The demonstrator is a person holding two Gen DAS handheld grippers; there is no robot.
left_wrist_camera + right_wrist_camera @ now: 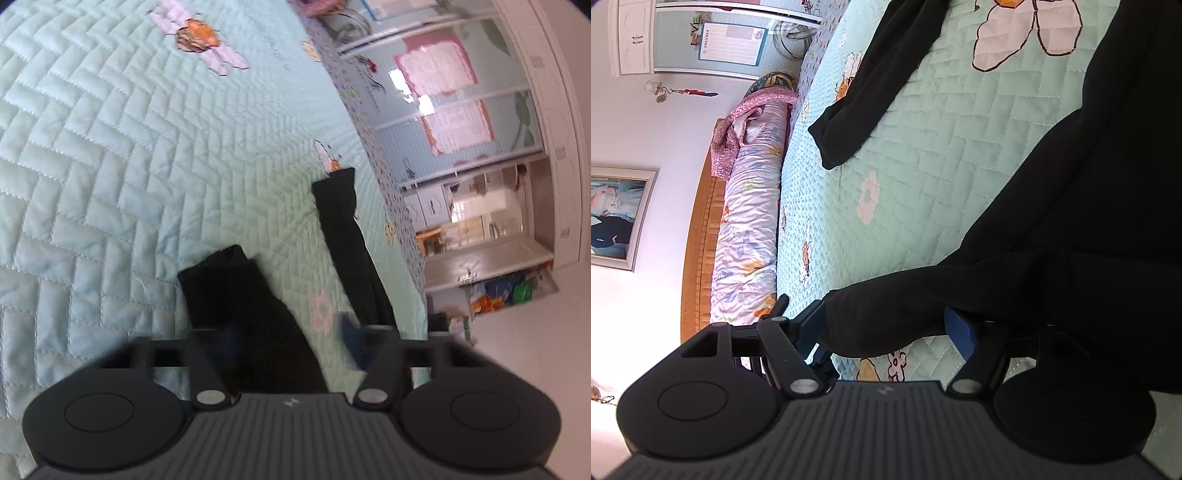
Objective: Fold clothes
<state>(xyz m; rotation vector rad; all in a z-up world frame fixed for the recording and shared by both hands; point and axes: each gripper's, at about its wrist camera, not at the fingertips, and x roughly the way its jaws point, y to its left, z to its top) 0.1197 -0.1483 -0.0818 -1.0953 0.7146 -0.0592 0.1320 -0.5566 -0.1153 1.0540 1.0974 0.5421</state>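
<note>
A black garment (pixel 240 295) lies on a mint quilted bedspread (pixel 110 166), with a second long black part (pixel 347 229) stretched toward the bed's edge. My left gripper (pixel 288 338) is blurred and low over the nearer part. Its jaws stand apart; the cloth lies between them, with bare bedspread showing beside the right pad (pixel 351 332). In the right wrist view the black garment (pixel 1089 184) fills the right side, and a far sleeve-like part (pixel 864 85) lies at the top. My right gripper (pixel 886 328) stands wide, a thick fold of black cloth filling the gap between its blue pads (pixel 960 332).
A rolled floral quilt (pixel 746 221) lies along the wooden headboard (pixel 698 240), with a framed picture (pixel 617 218) on the wall. Past the bed's edge (pixel 388 203) are wardrobe doors (pixel 461 110), light floor (pixel 535 369) and coloured bags (pixel 498 291).
</note>
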